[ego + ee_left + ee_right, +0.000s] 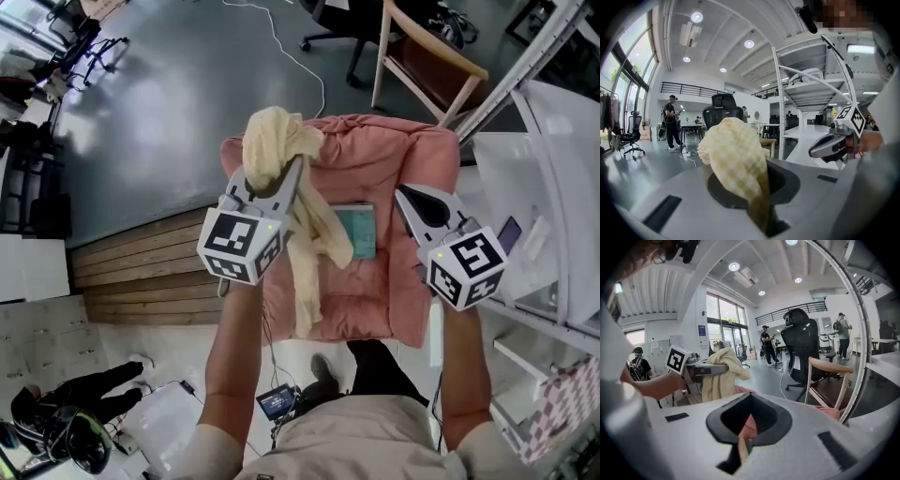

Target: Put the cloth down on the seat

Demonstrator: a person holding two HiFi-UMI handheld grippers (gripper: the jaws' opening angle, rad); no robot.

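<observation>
While the cloth [274,141] hangs bunched above the seat [384,155], a release from this height could land it in a heap or over the front edge. Left tool [296,167]: jaws clamped on the cloth. Right tool [401,194]: jaws together, empty, above the seat's right side.

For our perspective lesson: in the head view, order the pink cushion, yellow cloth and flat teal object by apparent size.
1. pink cushion
2. yellow cloth, held nearer the camera, so enlarged
3. flat teal object, smallest
</observation>
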